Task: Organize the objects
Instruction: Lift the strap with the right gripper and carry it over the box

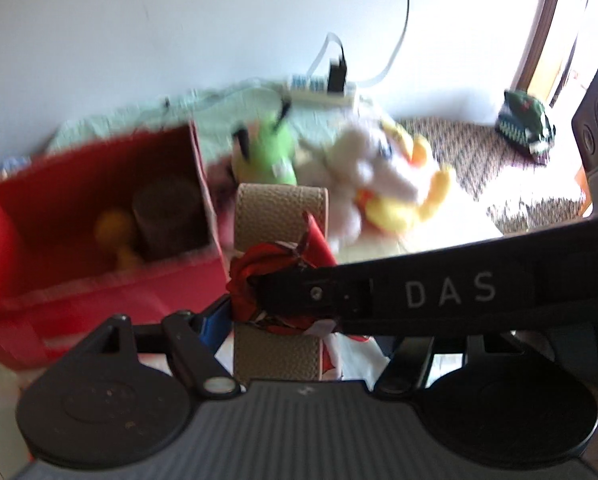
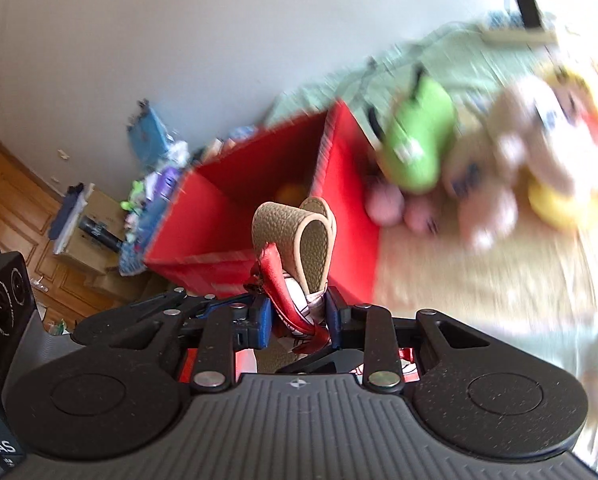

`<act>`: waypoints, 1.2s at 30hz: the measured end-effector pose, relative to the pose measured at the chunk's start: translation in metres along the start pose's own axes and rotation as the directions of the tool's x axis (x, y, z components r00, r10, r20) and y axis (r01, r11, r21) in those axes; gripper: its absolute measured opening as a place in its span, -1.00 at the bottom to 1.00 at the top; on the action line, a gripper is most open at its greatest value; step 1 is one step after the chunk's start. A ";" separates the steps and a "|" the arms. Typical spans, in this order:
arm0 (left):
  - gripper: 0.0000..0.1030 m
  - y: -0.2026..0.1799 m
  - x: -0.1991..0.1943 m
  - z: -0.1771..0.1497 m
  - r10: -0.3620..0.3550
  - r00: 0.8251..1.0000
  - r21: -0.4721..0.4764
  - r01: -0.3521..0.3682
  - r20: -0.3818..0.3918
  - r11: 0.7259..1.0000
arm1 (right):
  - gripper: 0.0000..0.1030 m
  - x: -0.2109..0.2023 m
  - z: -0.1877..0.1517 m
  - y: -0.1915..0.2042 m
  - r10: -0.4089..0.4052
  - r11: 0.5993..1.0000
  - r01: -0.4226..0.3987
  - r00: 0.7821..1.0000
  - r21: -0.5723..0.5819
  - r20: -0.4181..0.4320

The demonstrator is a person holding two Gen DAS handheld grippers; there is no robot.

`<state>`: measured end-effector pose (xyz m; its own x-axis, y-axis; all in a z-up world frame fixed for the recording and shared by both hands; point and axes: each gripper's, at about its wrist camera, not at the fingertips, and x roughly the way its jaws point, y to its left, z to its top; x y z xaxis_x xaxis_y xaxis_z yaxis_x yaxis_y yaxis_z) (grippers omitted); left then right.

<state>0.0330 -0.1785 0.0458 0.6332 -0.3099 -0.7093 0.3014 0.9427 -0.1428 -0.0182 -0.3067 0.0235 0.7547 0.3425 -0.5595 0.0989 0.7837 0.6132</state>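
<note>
A beige leather strap (image 1: 281, 216) with a crumpled shiny red piece (image 1: 259, 276) on it hangs in the air, held between both grippers. My left gripper (image 1: 277, 316) is shut on the strap; only its left blue pad (image 1: 215, 320) shows, because the right gripper's black body (image 1: 439, 292) crosses in front. In the right wrist view the strap loop (image 2: 295, 232) rises above my right gripper (image 2: 297, 316), whose blue pads (image 2: 261, 318) are shut on the red and white part (image 2: 295, 304). An open red fabric box (image 1: 99, 272) (image 2: 351, 216) stands just behind and to the left.
The box holds a yellow toy (image 1: 117, 232) and a dark cylinder (image 1: 167, 216). Green (image 1: 271, 152), white (image 1: 363, 172) and yellow (image 1: 399, 212) plush toys lie on the pale cover to its right. A power strip (image 1: 323, 90) is by the wall and a dark green toy (image 1: 525, 122) far right.
</note>
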 end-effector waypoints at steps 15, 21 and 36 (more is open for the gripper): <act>0.29 0.127 -0.028 0.078 0.087 0.992 -0.031 -0.084 0.093 0.996 | -0.42 0.077 0.098 0.091 0.032 0.976 -0.031 0.999 -0.214 0.000; 0.29 0.180 -0.006 0.077 0.069 0.998 -0.058 -0.068 0.015 0.996 | -0.42 0.124 0.108 0.101 -0.008 0.981 -0.006 0.998 -0.194 -0.068; 0.30 0.230 0.066 0.058 0.011 0.979 -0.096 -0.032 -0.205 0.995 | -0.42 0.198 0.097 0.087 -0.089 0.988 0.061 0.974 -0.139 -0.206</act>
<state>0.1849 0.0107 0.0061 0.4770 -0.2672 -0.8373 0.2111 0.9596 -0.1859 0.2026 -0.2208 0.0197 0.5931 0.3703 -0.7149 0.0541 0.8676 0.4943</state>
